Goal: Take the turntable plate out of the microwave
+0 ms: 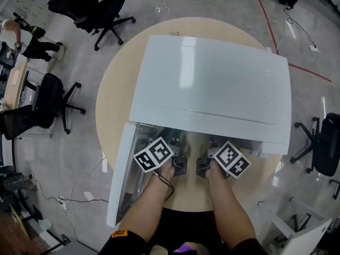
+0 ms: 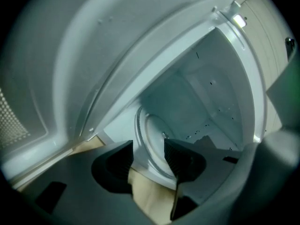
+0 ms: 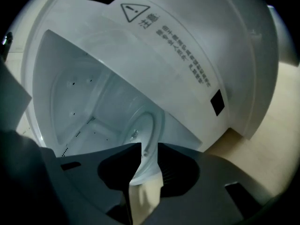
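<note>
While I stand over the round wooden table (image 1: 113,92), black office chairs (image 1: 47,104) sit on the grey floor off to my left. The white microwave (image 1: 212,84) covers most of the tabletop.

Door (image 1: 121,170): swung open on the left side, hanging out past the table's edge.

Left tongs (image 2: 148,142): held in my left hand (image 1: 166,170) at the mouth of the oven, just right of the door. Jaws released, a clear gap between the two pads. They point into the cavity at a slant. The near rim of the plate lines up in that gap, and neither pad presses on it.

Turntable plate (image 2: 156,129): clear glass, inside the microwave on the cavity floor, near the front opening. Both tongs aim at its near edge from either side.

Right tongs (image 3: 150,144): held in my right hand (image 1: 215,173), just beside the left one, the two marker cubes close together under the front lip of the oven. Jaws drawn in narrow, clenched on the near rim of the plate, which runs down between the pads. Bare tabletop shows pale through the slit below them.

Above the right tongs a warning label (image 3: 171,46) with a triangle sign crosses the oven's front frame.

Far right: another black chair (image 1: 321,142) on the floor, well apart from the table.
</note>
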The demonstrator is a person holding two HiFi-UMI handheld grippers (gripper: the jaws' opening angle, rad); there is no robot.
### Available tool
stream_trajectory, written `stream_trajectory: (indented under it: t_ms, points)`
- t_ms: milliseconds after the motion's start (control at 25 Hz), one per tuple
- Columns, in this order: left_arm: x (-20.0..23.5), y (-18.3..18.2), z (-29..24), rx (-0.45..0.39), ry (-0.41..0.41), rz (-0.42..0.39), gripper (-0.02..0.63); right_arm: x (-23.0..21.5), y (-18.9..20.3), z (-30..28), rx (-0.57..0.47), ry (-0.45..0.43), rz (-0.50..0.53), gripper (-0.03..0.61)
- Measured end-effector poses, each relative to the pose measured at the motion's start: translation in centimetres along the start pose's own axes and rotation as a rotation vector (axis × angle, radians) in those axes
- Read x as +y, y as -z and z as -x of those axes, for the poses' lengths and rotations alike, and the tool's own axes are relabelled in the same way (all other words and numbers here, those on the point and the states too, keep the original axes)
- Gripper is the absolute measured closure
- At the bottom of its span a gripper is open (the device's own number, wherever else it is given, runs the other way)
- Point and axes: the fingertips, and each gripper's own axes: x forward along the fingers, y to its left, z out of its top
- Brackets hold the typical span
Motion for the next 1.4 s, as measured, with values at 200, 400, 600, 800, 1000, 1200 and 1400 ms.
stream_trajectory:
  t_ms: [200,400,600,800,1000,1200,1400]
  points:
    - [0.0,-0.4,-0.6,0.005,0.003,0.011,0.377,0.0,-0.4,-0.4,0.002,0.041,-0.019,0.485]
    - [-0.2,-0.8,-1.0,0.013,-0.003,0.007,0.377,0.0,-0.4,-0.5,0.033,0.104,0.004,0.485]
    - [-0.6,-1.2,-1.5,0.02,0.012,0.008,0.377,0.0,-0.7,-0.9,0.047,0.152,0.003,0.485]
    - [-0.9,-1.1,-2.1,0.029,0.037,0.039,0.379,-0.2,-0.8,-0.9,0.035,0.135,-0.055,0.486]
    - [-0.7,-1.1,-1.9,0.017,0.036,0.054,0.379,-0.5,-0.9,-0.8,0.019,0.105,-0.131,0.486]
    - [-0.4,-0.8,-1.7,0.021,0.017,0.068,0.399,-0.6,-1.2,-0.8,0.008,0.099,-0.161,0.486]
    - [1.1,-0.7,-1.5,0.011,-0.055,0.115,0.54,-0.7,-1.1,-1.0,0.02,0.119,-0.172,0.486]
